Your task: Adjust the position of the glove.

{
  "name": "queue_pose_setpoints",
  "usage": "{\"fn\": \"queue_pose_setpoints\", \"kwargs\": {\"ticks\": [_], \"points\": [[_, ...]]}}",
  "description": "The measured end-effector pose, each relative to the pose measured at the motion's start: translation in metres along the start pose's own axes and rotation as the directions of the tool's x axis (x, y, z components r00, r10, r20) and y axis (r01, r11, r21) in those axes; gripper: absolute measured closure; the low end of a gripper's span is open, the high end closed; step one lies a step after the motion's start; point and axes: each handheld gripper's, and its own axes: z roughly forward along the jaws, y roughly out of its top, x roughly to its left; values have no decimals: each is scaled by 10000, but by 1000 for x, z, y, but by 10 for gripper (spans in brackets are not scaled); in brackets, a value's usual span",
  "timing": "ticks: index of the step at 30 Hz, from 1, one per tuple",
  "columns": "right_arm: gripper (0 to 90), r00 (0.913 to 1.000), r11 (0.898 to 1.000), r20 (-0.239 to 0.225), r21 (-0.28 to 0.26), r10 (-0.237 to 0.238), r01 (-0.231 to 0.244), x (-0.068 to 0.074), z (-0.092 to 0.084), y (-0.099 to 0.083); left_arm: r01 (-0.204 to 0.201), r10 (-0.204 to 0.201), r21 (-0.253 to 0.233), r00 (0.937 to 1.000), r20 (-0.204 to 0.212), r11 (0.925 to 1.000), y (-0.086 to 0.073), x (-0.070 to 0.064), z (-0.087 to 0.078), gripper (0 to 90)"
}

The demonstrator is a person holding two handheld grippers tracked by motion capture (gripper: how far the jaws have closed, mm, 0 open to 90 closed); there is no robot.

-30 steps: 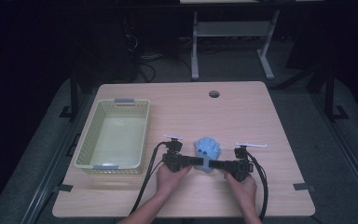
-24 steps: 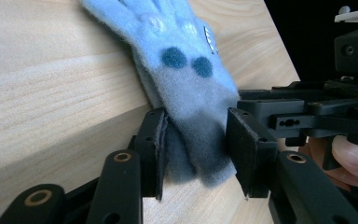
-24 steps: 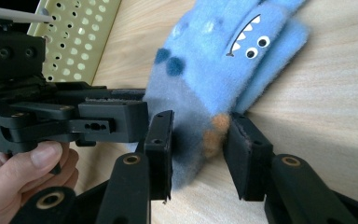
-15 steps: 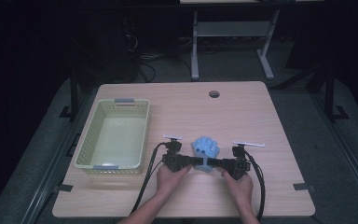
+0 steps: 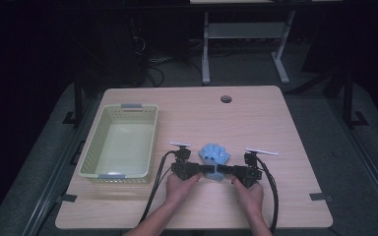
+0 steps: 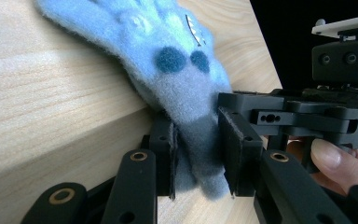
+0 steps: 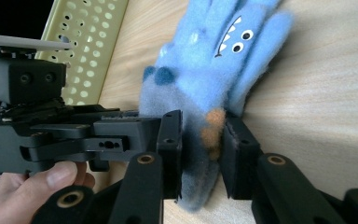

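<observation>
A blue plush monster toy (image 5: 214, 156) lies flat on the wooden table (image 5: 256, 123), just in front of the person's hands. My left gripper (image 5: 207, 168) comes at its lower end from the left and my right gripper (image 5: 222, 170) from the right. In the left gripper view the grey-blue cuff of the toy (image 6: 168, 60) sits pinched between the left gripper's (image 6: 196, 126) pads. In the right gripper view the right gripper (image 7: 203, 121) squeezes the same end of the toy (image 7: 214, 46) at an orange patch. Both pairs of jaws have just been closing on it.
A pale green perforated basket (image 5: 93, 147) stands on the table's left half, its wall (image 7: 93, 37) also in the right gripper view. A round cable hole (image 5: 226, 99) sits near the far edge. Black cables trail from both grippers toward the near edge.
The toy has shifted slightly to the left. The two grippers sit a little closer together around its lower end.
</observation>
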Motion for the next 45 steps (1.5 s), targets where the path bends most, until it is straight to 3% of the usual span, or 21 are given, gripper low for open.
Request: {"fn": "queue_pose_setpoints", "kwargs": {"ticks": [5,14,27,45], "points": [[751,9997,9998,-198,-156,-109,106,-2,-1,-1,230,-227,-82,9992,323,9997,0,4,0,690],[758,9996,9997,-155,-110,-225,223,2,-5,1,134,-122,-209,9983,566,9997,0,1,-1,696],[759,9977,9981,-469,-392,-498,479,11,-13,6,-216,254,-509,9968,754,9985,7,-9,-11,697],[759,9914,9929,-881,-774,-968,900,39,-26,22,-805,882,-862,9921,894,9930,25,-31,-37,696]]}}
